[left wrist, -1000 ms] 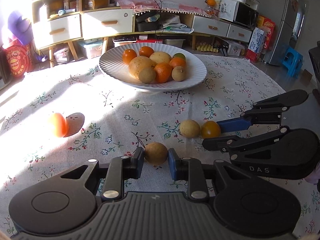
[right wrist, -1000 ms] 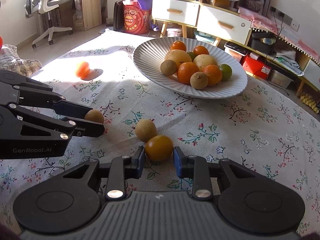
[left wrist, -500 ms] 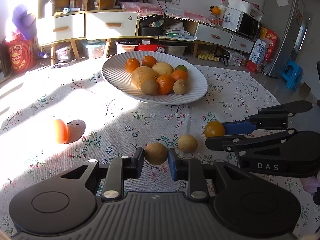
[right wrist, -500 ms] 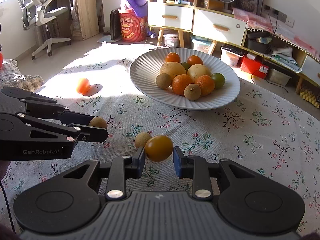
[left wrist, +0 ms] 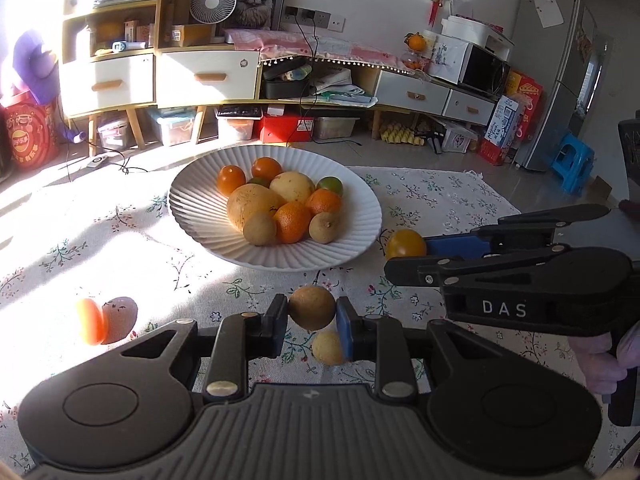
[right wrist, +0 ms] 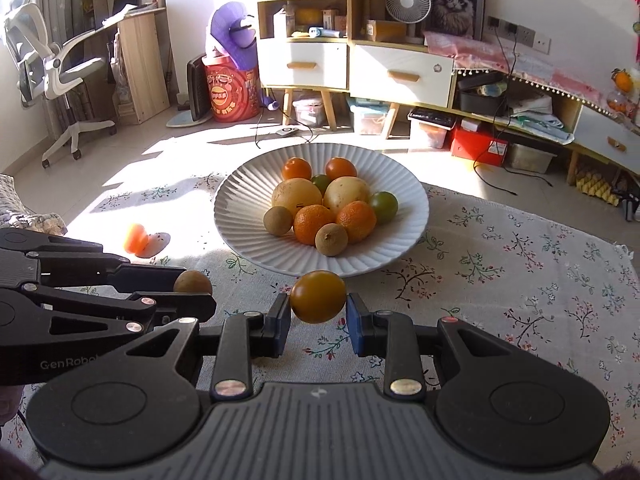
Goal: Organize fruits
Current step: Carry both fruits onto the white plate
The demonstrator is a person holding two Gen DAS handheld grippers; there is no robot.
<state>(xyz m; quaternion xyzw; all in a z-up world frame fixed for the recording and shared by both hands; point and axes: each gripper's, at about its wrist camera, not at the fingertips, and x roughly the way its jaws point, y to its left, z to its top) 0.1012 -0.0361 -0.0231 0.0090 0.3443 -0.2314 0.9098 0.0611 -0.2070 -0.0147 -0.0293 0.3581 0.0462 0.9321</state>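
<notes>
The left gripper (left wrist: 312, 314) has its jaws closed on a round, matte brown fruit (left wrist: 312, 307) with a rough tan skin, held clear of the desk (left wrist: 460, 200). The right gripper (right wrist: 318, 312) has its jaws closed on a smooth, glossy yellow-orange fruit (right wrist: 318, 297), also lifted, just short of the plate's near rim. In the left view the right gripper (left wrist: 404, 260) shows from the side, black with a blue pad, its fruit (left wrist: 406, 243) beside the plate's right edge. In the right view the left gripper (right wrist: 196, 292) reaches in at the left with the brown fruit (right wrist: 192, 282) at its tips.

The plate (right wrist: 240, 216) is white, wide and shallow, with fine ribs fanning out to the rim. It holds a heap of round fruits: two dimpled oranges (right wrist: 314, 224), two large pale yellow ones (right wrist: 297, 196), two small brown ones, small orange ones at the back and a green one (right wrist: 384, 207).

A pale yellow fruit (left wrist: 326, 347) lies on the desk below the left gripper. An orange fruit (left wrist: 90, 321) lies well apart at the left in bright sun, washed out. The cloth on the desk is off-white, printed with small flower sprigs.
</notes>
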